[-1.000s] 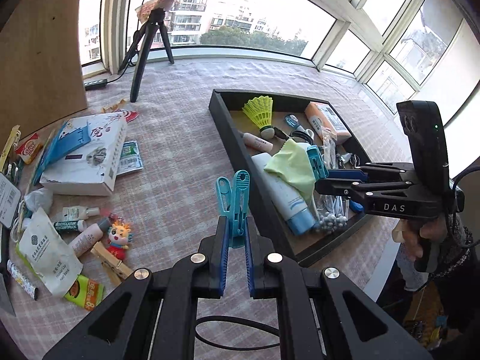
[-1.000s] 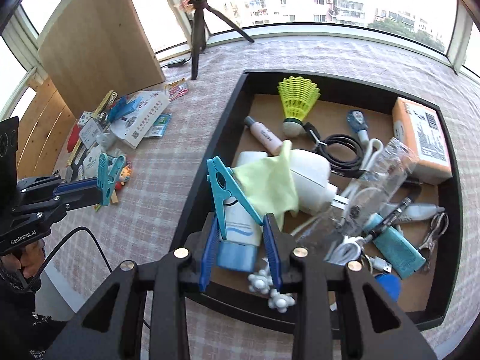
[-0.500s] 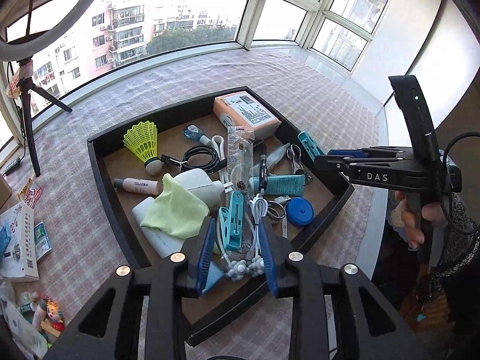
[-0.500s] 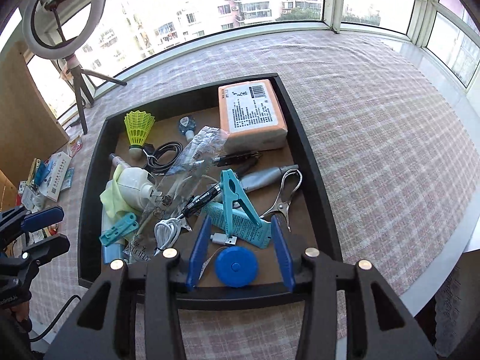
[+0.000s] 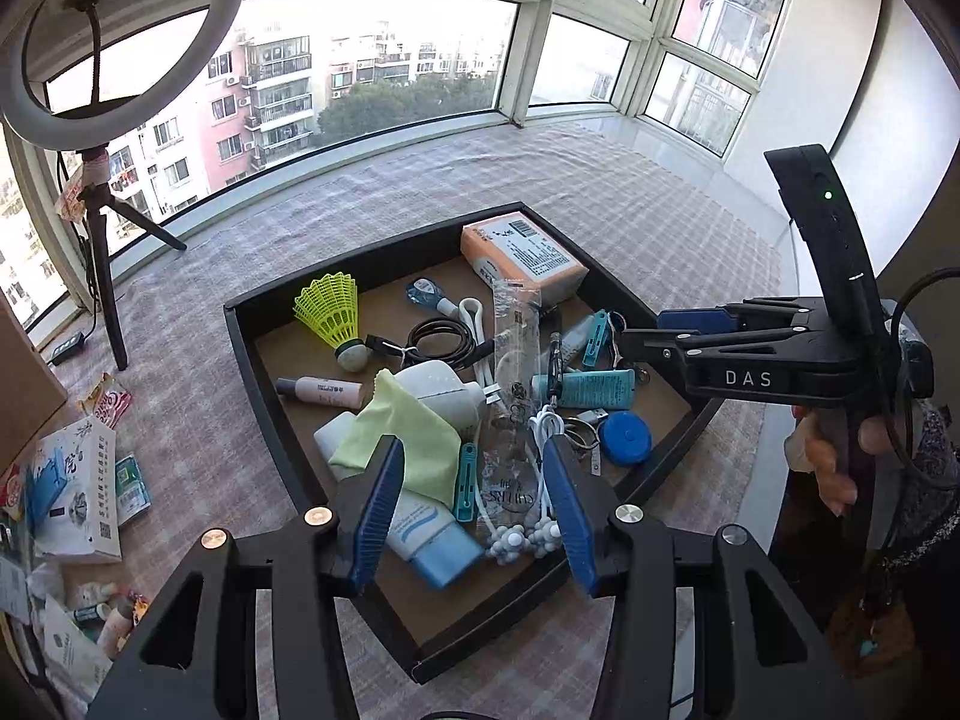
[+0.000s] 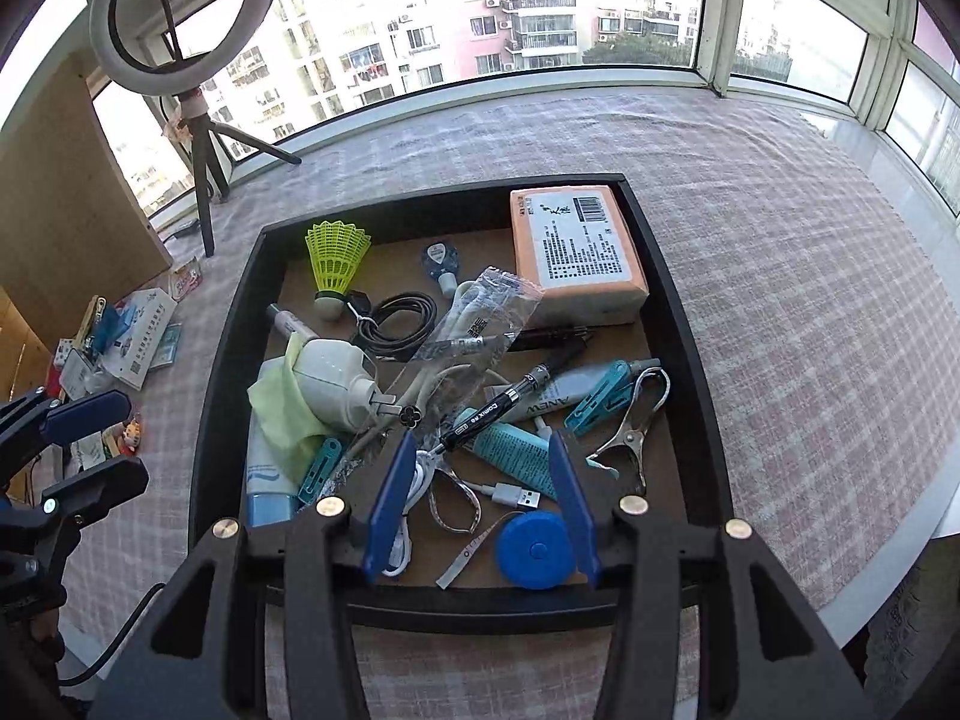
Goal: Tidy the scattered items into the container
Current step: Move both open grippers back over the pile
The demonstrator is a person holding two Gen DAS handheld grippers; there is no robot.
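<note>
Blue-padded fingers of the left gripper stand wide apart with nothing between them, poised above the near corner of the black container; the right gripper is likewise spread wide and holds nothing, above the container's near wall in its own view. One teal clothes peg lies in the container between the left gripper's fingers as seen from the left wrist, resting beside a yellow-green cloth and on a white-and-blue tube. A second teal clothes peg lies toward the container's right side, touching a metal clip and a white tube. Other contents include a yellow shuttlecock, an orange box, a coiled black cable, a white charger, a black pen, a clear plastic sleeve, a white USB cable and a blue tape measure. On the checked tablecloth to the left of the container, scattered items remain: a white carton, small bottles and packets. A ring light on a tripod stands near the window.
</note>
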